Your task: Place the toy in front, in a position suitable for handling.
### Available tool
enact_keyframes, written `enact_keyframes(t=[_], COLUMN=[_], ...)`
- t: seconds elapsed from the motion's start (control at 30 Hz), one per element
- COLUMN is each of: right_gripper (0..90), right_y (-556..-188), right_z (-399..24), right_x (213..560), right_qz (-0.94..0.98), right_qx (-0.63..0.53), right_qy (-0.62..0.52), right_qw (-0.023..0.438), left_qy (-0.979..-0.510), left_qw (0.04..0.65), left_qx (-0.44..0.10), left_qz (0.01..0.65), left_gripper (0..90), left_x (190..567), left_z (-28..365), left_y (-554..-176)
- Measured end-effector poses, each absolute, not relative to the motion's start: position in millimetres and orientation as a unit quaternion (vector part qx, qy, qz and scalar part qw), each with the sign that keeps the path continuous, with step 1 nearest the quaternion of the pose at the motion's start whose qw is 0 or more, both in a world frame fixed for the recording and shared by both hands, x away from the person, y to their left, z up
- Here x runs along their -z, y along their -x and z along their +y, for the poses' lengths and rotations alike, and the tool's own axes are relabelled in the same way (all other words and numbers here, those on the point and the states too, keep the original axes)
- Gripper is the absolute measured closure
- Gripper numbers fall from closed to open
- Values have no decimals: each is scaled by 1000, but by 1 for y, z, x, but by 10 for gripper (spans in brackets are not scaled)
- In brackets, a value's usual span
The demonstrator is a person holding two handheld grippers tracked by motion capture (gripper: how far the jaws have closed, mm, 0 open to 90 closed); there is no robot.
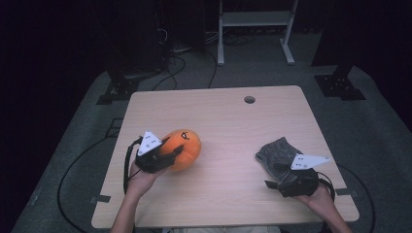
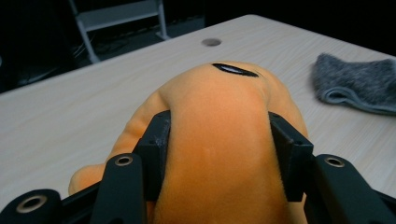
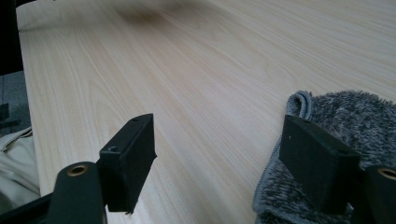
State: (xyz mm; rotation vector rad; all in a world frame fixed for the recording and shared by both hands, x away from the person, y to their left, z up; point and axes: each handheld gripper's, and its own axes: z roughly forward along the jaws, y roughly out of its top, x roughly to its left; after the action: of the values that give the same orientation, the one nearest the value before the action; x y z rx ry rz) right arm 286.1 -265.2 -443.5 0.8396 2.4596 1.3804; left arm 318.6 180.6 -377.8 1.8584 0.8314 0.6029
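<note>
From up high we see a light wooden table (image 1: 228, 194) on a grey floor. Our left gripper (image 1: 167, 155) pinches an orange plush pumpkin (image 1: 187, 145) with a little black mark on top. The pumpkin sits left of the table's middle, a good way in from the left edge. Between the pumpkin and the grey fuzzy cloth (image 1: 277, 154) there is a wide bare stretch of wood. The cloth lies near the right edge of the table. Our right gripper (image 1: 273, 175) rests at the near end of the cloth, close to the front edge. A small round hole (image 1: 249, 99) is in the table near the far edge, well apart from the pumpkin. Behind the table stands a white metal frame (image 1: 255, 22) on the floor.

In the left gripper view, the two black jaws press into the soft sides of the pumpkin (image 2: 219, 140) and dent it. The cloth (image 2: 357, 84) lies off to the right, apart from the pumpkin. The hole (image 2: 211, 42) is far behind it, with bare wood all around.

In the right gripper view, the jaws are spread wide with nothing squeezed between them. One jaw lies on the cloth (image 3: 341, 121); the other sits over bare table (image 3: 187, 70). Lots of bare wood stretches ahead.
</note>
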Motion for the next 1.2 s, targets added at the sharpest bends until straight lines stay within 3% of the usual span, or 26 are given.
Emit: enact_keyframes(t=[0.37, 0.67, 0.97, 1.1, 1.2], right_gripper=[257, 257, 257, 256, 257], right_y=[-285, -285, -284, -288, -289], right_z=[-272, -276, -278, -280, -285], right_x=[442, 438, 438, 442, 444], right_qz=[826, 815, 815, 827, 828], right_qx=[-472, -484, -482, -461, -456], right_qy=[-288, -295, -297, -300, -306], right_qw=[109, 118, 120, 113, 114], left_qy=[-787, -817, -833, -847, -843], left_qw=[498, 480, 474, 460, 465], left_qx=[-223, -193, -162, -168, -160], left_qz=[288, 252, 237, 208, 217], left_gripper=[483, 474, 444, 369, 197], left_x=[367, 389, 415, 424, 421], left_z=[116, 69, 52, 48, 51], left_y=[-333, -336, -334, -328, -327])
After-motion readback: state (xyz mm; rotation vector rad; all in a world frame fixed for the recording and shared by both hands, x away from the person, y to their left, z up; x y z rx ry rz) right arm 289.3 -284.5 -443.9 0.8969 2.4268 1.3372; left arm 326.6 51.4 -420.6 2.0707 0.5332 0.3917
